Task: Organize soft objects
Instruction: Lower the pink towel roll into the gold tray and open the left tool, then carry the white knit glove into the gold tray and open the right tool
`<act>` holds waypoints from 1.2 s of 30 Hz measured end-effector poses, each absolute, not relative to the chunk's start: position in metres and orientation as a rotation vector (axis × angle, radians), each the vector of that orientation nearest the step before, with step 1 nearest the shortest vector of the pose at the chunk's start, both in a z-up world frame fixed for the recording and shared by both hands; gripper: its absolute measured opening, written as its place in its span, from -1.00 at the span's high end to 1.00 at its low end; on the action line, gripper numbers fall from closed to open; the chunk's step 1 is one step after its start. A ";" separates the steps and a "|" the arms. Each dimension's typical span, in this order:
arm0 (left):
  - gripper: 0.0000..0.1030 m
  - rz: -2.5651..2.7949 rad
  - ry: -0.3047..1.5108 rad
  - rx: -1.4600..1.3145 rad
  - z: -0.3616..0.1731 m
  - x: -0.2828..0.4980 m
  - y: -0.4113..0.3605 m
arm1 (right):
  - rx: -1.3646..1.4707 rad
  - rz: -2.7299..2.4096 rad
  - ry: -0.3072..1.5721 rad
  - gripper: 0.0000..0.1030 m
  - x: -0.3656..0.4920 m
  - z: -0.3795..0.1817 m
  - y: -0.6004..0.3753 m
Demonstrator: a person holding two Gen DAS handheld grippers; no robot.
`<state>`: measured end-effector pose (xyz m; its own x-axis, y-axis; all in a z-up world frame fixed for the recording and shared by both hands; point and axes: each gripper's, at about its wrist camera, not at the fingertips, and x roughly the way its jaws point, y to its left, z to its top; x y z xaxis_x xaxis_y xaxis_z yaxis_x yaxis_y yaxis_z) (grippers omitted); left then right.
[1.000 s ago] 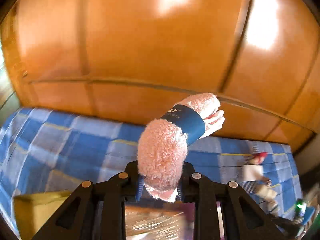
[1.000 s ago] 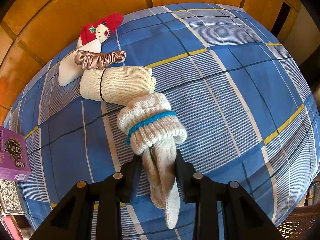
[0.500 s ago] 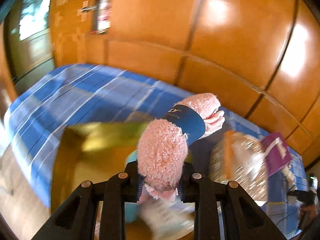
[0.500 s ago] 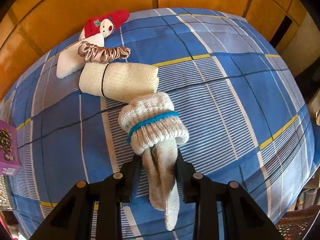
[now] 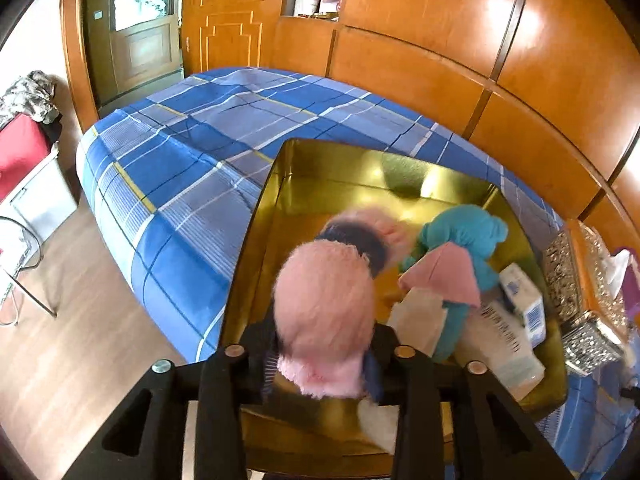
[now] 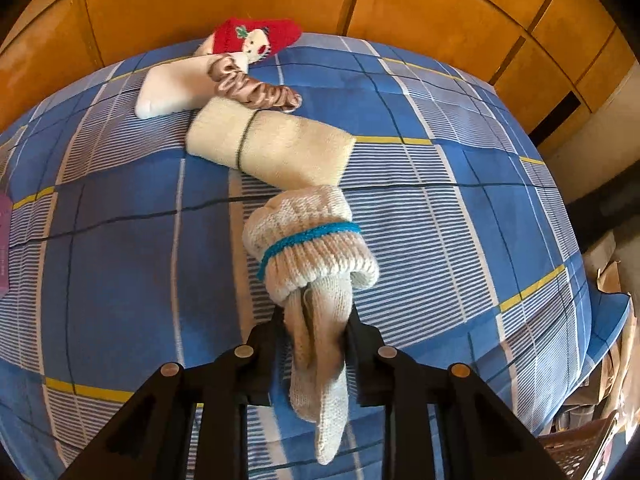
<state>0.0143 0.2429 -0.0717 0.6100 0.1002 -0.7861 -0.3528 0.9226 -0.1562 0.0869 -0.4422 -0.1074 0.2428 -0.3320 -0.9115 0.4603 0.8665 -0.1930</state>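
I am opening my left tool (image 5: 320, 356) to drop the pink fluffy roll (image 5: 324, 304) into the gold box (image 5: 256, 240) right under it, while my right tool (image 6: 316, 328) is squeezing the knit sock (image 6: 312, 248).

The bed cover (image 5: 192, 168) is blue plaid with white stripes and yellow lines; the box (image 5: 340, 176) is gold; the fuzzy roll (image 5: 324, 304) is pink with a navy band; the plush (image 5: 468, 236) is teal; the knit sock (image 6: 316, 248) is cream with a turquoise stripe; the scrunchie (image 6: 256, 90) is bronze; the Christmas sock (image 6: 256, 38) is red.
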 end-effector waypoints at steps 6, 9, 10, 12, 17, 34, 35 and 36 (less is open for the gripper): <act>-0.24 0.264 0.823 -0.269 -0.064 0.003 0.238 | 0.220 -0.520 1.196 0.55 0.086 -0.096 -0.442; -0.52 0.269 0.782 -0.257 -0.054 -0.003 0.236 | 0.224 -0.529 1.180 0.55 0.095 -0.085 -0.439; -0.55 0.270 0.771 -0.250 -0.051 -0.005 0.235 | 0.229 -0.531 1.175 0.55 0.098 -0.081 -0.438; -0.64 0.272 0.749 -0.238 -0.045 -0.009 0.232 | 0.243 -0.525 1.163 0.55 0.110 -0.070 -0.437; -0.99 0.251 0.691 -0.197 -0.028 -0.020 0.218 | 0.232 -0.458 1.087 0.55 0.148 -0.027 -0.411; -0.99 0.392 0.606 -0.069 -0.009 -0.030 0.205 | -0.145 0.316 0.854 0.55 0.196 0.083 -0.060; -0.99 0.387 0.612 -0.083 -0.009 -0.030 0.207 | -0.156 0.360 0.875 0.55 0.191 0.077 -0.040; -0.99 0.379 0.619 -0.095 -0.010 -0.030 0.209 | -0.160 0.404 0.901 0.55 0.187 0.069 -0.022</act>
